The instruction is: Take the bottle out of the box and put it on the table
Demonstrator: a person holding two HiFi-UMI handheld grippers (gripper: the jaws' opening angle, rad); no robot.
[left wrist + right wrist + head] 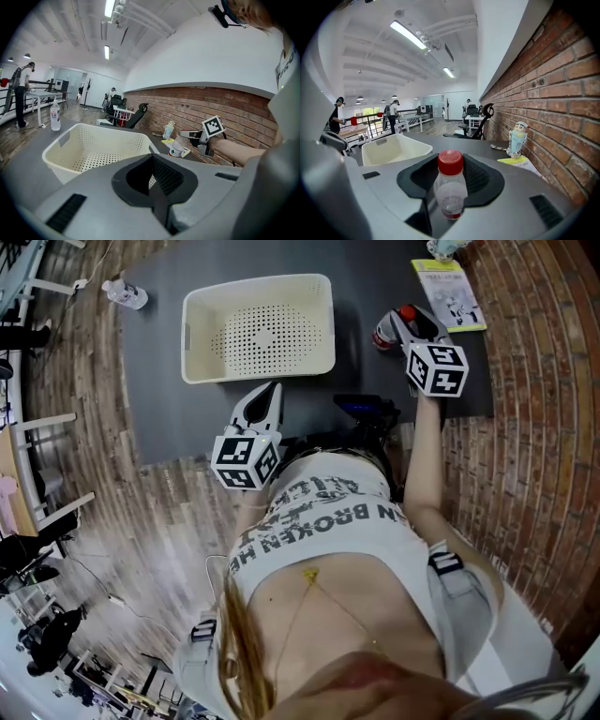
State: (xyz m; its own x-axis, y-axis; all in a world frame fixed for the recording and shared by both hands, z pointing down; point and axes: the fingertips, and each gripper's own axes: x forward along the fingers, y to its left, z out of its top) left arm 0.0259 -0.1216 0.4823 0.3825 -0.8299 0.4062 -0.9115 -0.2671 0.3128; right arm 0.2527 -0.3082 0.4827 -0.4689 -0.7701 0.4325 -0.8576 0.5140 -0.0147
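Closest to the head camera is our white printed shirt [323,521]; from it our right arm [427,456] reaches forward beside the brick wall [534,409], holding the right gripper [401,324] over the dark table [169,381]; our left gripper [272,390] hangs near the body at the table's front edge, aimed at the cream box [202,334], jaws pressed together on nothing; the right gripper's jaws clamp the red-capped bottle [451,187], upright, outside the box, near a yellow booklet [450,294]; we cannot tell whether its base touches the table; the right gripper view shows a figurine [518,138] standing by the bricks; the head view shows the box's whole perforated floor; a second bottle [125,293] stands near the table's far left corner
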